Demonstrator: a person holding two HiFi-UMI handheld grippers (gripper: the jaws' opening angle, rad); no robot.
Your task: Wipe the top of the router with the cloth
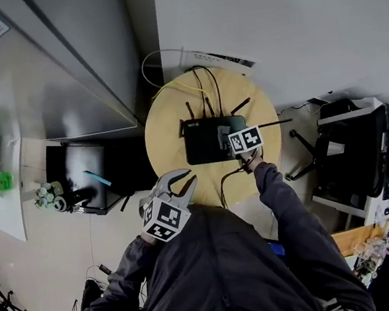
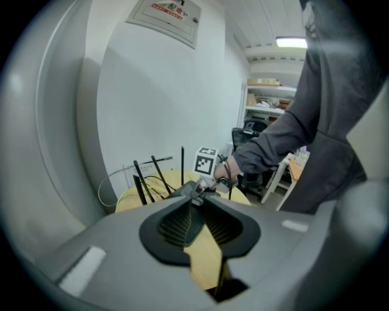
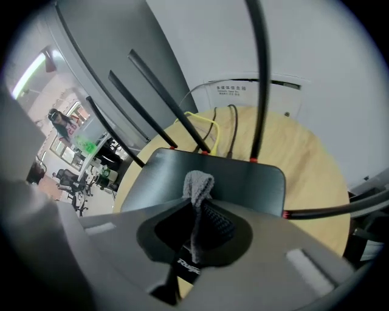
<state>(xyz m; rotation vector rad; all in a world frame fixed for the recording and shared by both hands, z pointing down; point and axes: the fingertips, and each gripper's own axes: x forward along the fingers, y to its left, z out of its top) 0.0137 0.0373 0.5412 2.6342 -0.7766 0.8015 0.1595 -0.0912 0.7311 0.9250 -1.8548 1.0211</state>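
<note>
A black router with several thin antennas lies in the middle of a round wooden table. My right gripper is over the router's right part, shut on a grey cloth. In the right gripper view the cloth sticks out of the jaws in a bunch against the router's top. My left gripper hovers over the table's near left edge, open and empty. In the left gripper view, bare wood shows between its pads, and the router lies beyond them.
Yellow and black cables run off the table's far side toward the wall. A grey cabinet stands at the left, with a dark low unit below it. A black office chair is at the right.
</note>
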